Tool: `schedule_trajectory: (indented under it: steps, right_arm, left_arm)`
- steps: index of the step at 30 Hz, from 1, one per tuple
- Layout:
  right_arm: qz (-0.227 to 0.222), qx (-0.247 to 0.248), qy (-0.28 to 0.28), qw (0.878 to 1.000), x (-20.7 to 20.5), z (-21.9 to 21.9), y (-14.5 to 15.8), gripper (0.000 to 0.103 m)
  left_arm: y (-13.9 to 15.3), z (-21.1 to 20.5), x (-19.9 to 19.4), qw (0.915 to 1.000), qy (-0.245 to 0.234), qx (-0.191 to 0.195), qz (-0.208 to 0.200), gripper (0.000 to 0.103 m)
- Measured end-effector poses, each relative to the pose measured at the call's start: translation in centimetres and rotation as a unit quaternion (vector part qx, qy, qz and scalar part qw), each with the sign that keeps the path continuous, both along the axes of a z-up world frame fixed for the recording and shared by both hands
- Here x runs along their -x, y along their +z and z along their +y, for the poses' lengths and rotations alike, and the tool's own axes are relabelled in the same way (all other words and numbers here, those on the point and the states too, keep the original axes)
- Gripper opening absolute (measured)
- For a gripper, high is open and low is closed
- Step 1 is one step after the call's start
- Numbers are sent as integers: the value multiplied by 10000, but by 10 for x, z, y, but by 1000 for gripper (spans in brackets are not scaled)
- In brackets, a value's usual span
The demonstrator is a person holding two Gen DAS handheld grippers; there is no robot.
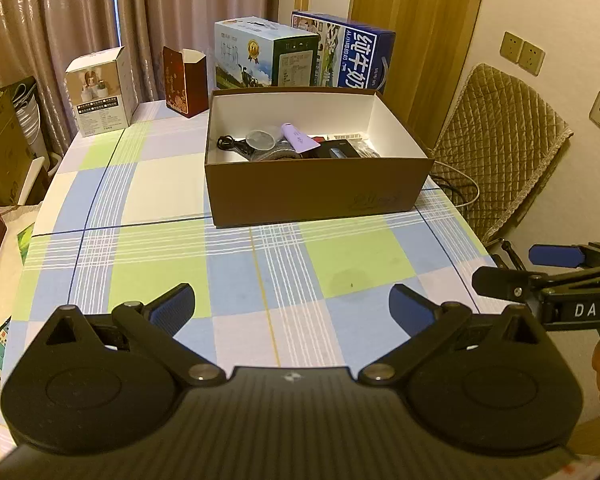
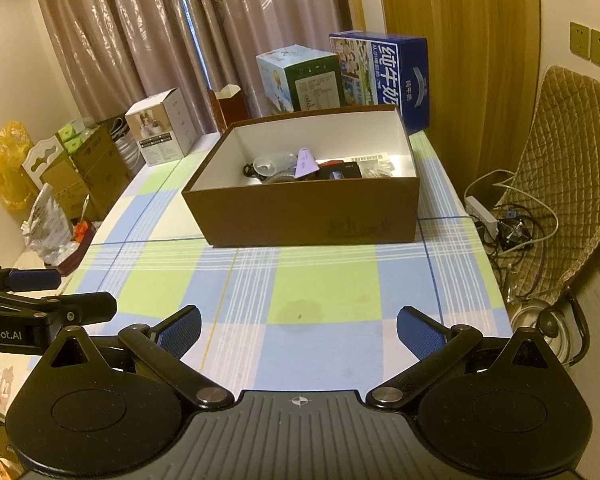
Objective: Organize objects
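Both grippers, left gripper [image 1: 292, 304] and right gripper [image 2: 299, 330], held wide, empty. Brown box [image 1: 316, 192] at 12 o'clock; tangled contents risk being snagged.

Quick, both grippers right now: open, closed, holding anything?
Left gripper: open, holding nothing.
Right gripper: open, holding nothing.

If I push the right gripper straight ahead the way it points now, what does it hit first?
Probably the near wall of the brown box. The right gripper is open and empty above bare checked tablecloth. Its height against the box wall is unclear.
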State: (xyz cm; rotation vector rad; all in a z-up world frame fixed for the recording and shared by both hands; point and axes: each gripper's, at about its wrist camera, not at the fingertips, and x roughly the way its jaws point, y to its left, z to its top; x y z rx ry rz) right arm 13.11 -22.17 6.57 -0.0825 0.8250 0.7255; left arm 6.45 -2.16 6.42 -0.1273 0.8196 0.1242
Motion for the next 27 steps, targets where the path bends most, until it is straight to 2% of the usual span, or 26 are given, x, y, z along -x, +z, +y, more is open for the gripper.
schedule_trajectory:
  steps: [27]
  right_arm:
    - [9,26,11,10000,-12,3,-1,101]
  left_arm:
    - [-2,-2,-20,10000,-9,-6,8,102]
